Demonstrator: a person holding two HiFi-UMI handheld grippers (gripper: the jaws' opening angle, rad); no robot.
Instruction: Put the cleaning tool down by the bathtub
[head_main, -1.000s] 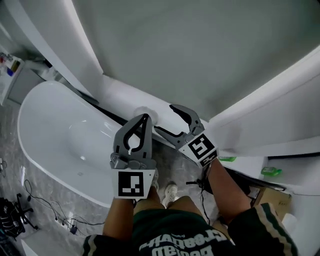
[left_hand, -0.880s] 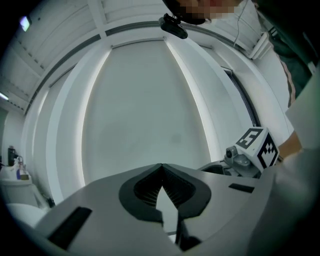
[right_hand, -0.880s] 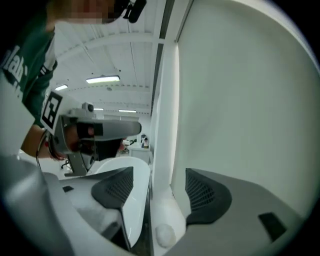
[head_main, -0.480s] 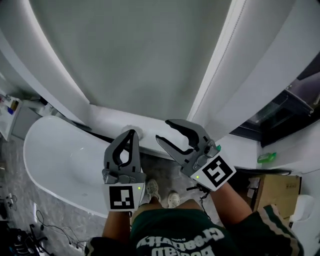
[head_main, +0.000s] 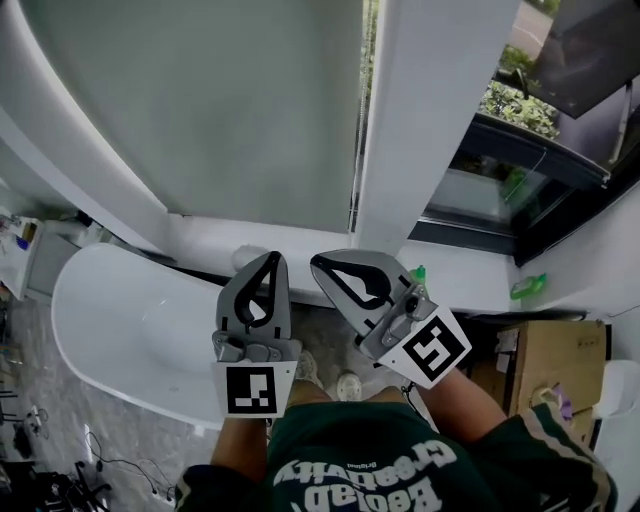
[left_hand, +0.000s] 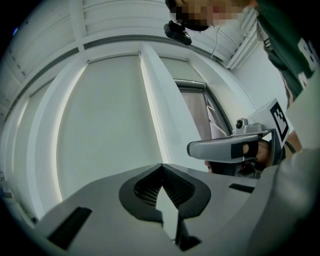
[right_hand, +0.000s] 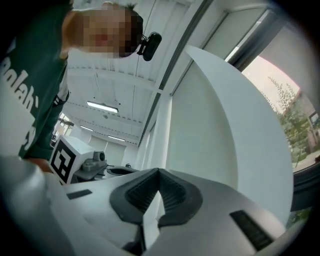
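Closest in, the person's dark green shirt with white lettering (head_main: 360, 470) fills six o'clock of the downward view. A pair of pale shoes (head_main: 345, 384) stands just ahead of it on the grey marbled floor (head_main: 40, 400).

Both arms are held out in front of the chest. The left gripper (head_main: 272, 259), grey plastic with a black-and-white marker cube, points to twelve o'clock. Its jaws are clenched tip to tip with nothing between them. Just beside it, at one o'clock, the right gripper (head_main: 319, 264) angles towards eleven. Its jaws have just been closing and now meet, with nothing in them either. The two sets of tips are near each other but apart.

From nine to eleven o'clock lies the white oval freestanding bathtub (head_main: 100, 300). Dark cables (head_main: 60, 485) trail over the floor at seven o'clock, and a brown cardboard box (head_main: 545, 360) stands at three.

A small green object (head_main: 530, 287) lies past the box at two o'clock, on the white ledge (head_main: 470, 270). I cannot tell whether it is the cleaning tool; neither gripper holds it.

Farthest off are a pale grey blind (head_main: 230, 100) at twelve, a white column (head_main: 430, 110) and a dark-framed window with green plants outside (head_main: 520, 110).
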